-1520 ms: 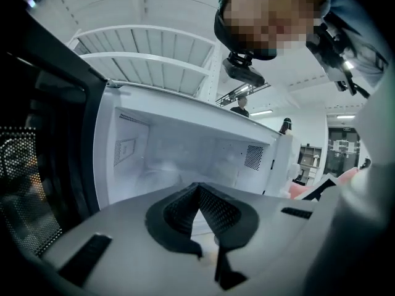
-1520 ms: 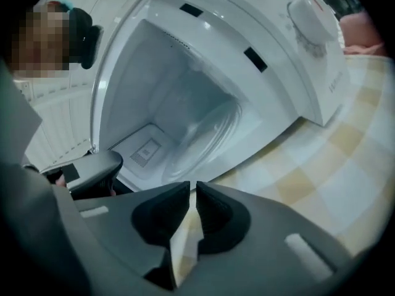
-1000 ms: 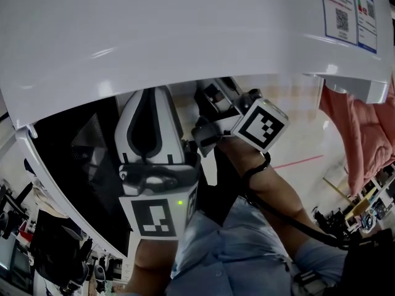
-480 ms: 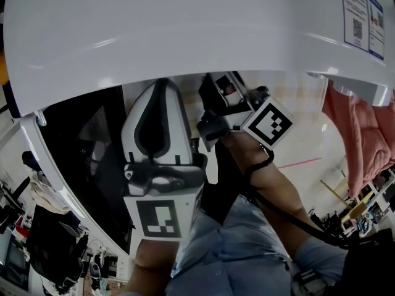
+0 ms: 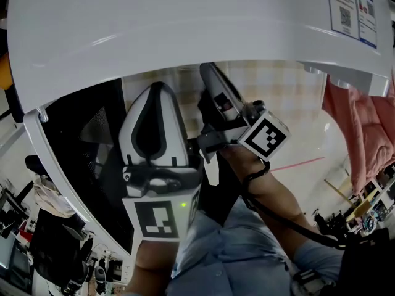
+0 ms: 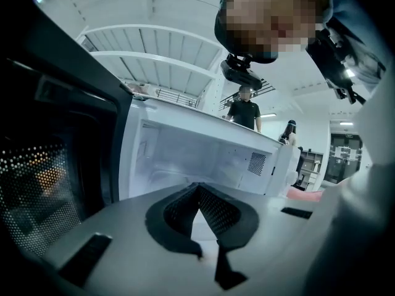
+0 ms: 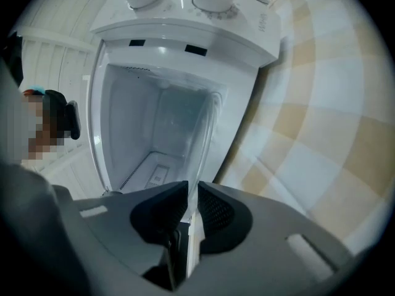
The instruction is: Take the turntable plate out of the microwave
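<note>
Checked beige surface [image 7: 321, 116] spreads at 3 o'clock of the white microwave [image 7: 185, 42], whose door [image 5: 80, 153] stands open at 9 o'clock in the head view. The right gripper [image 7: 191, 193] has just been closing and now pinches the rim of the glass turntable plate [image 7: 207, 134], which reaches into the cavity toward 12 o'clock. The left gripper [image 6: 197, 189] is closed and empty.

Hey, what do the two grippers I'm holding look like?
The left gripper has a white shell with a black inset and a small green light; the right gripper looks darker. Both carry dark mesh-textured pads and a cube with black-and-white square markers. A black cable trails along the right forearm.
</note>
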Motion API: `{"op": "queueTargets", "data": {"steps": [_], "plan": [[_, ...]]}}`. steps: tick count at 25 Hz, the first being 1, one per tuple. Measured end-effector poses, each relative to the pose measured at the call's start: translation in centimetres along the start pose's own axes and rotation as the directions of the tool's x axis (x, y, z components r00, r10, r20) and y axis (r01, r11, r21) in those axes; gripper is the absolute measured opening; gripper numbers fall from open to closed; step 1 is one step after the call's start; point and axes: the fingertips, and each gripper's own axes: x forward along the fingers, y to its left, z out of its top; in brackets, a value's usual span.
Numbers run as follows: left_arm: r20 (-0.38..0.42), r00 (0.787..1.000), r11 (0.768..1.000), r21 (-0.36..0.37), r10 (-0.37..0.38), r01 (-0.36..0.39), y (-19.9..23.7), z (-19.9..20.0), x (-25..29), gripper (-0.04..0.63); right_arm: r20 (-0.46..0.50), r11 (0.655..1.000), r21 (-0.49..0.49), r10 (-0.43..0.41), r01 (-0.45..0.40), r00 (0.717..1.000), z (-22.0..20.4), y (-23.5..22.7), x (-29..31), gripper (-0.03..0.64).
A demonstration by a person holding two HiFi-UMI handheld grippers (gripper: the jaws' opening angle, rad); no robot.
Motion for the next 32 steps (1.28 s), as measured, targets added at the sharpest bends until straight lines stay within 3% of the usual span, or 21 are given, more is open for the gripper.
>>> {"op": "queueTargets", "data": {"steps": [7, 10, 13, 18, 27, 32], "plan": [[-0.001, 1.000, 1.000, 0.002, -0.015, 0.015, -0.5, 0.2, 0.3, 0.008, -0.006, 1.000, 0.015, -0.018, 0.018, 1.000, -0.5, -0.5, -0.6, 0.057], [0.002, 1.000, 1.000, 0.001, -0.019, 0.019, -0.6, 0.4, 0.5, 0.008, 0.001, 1.000, 0.004, 0.014, -0.014, 1.000, 0.4, 0.0, 0.1, 0.134], [0.005, 1.000, 1.000, -0.003, -0.017, 0.017, -0.7, 0.7, 0.8, 0.008, 0.013, 1.000, 0.011, 0.023, -0.023, 1.000, 1.4, 0.0, 1.0, 0.140], [0.011, 1.000, 1.000, -0.007, -0.016, 0.016, -0.7, 1.1, 1.3, 0.008, 0.023, 1.000, 0.021, 0.018, -0.018, 1.000, 2.6, -0.7, 2.2, 0.140], [0.011, 1.000, 1.000, -0.005, -0.004, 0.004, -0.2, 1.1, 1.2, 0.008, 0.021, 1.000, 0.016, 0.023, -0.023, 1.000, 2.5, -0.8, 2.2, 0.064], [0.010, 1.000, 1.000, 0.002, -0.014, 0.014, -0.7, 0.9, 0.5, 0.008, 0.029, 0.999, 0.032, 0.024, -0.025, 0.999, 1.8, -0.9, 1.2, 0.063]]}}
